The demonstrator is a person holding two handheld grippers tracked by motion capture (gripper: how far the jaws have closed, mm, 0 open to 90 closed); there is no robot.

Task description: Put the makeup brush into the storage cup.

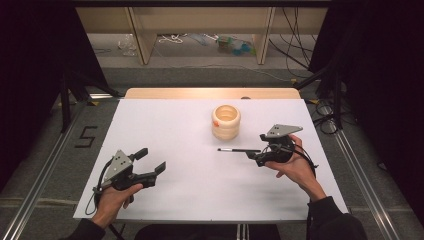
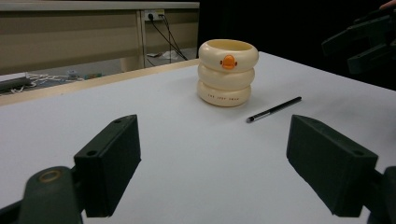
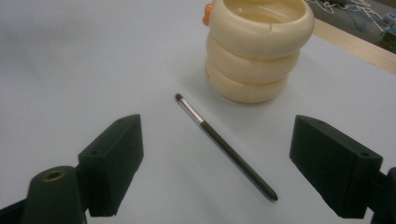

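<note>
Straddling thin black brush (image 3: 224,145) with my right gripper (image 1: 254,153) jaws open, beside cream ribbed plastic pot (image 1: 226,121), left gripper (image 1: 150,161) open, idle.

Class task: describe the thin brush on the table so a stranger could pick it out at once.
On the white table stands a cream ringed cup. Just in front of it, between the open jaws of the right tool, lies the brush. It is the one thin dark stick, with a silver collar.

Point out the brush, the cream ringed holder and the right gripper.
brush (image 3: 224,147), right gripper view, middle of its dark handle.
cream ringed holder (image 2: 227,74), left gripper view, middle ring of its side wall.
right gripper (image 1: 252,153), high view, between its jaw tips.
</note>
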